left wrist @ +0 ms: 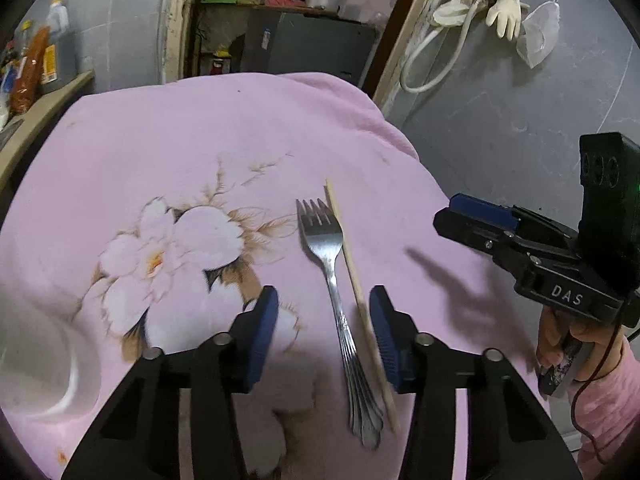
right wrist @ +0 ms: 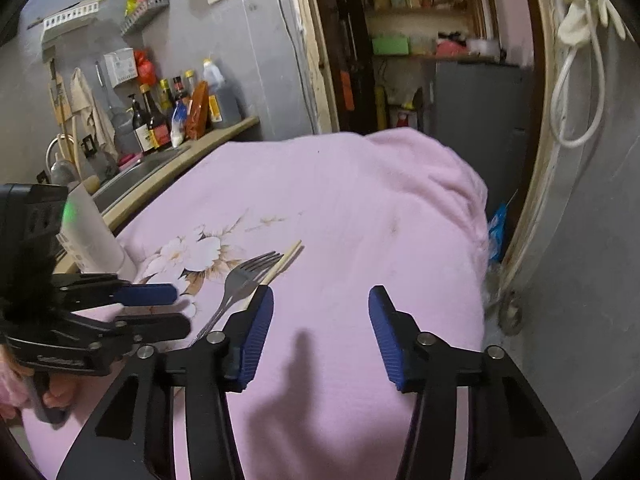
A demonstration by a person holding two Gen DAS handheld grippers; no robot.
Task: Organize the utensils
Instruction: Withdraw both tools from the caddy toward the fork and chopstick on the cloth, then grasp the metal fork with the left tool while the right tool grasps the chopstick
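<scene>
On pink cloth (left wrist: 208,128), fork (left wrist: 332,264) and chopstick (left wrist: 352,264) lie between spread left gripper (left wrist: 324,336) fingers (left wrist: 264,332); right gripper (right wrist: 320,336) spread, empty. Pinch one only.

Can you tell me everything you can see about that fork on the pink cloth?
The fork looks like shiny steel, with four prongs and a ridged, flared handle end. It lies flat on the pink flowered cloth, prongs pointing away from the camera. A thin wooden stick lies alongside it, close against its right side. In the left wrist view its handle sits between the blue fingers of the left gripper, which do not touch it.
</scene>
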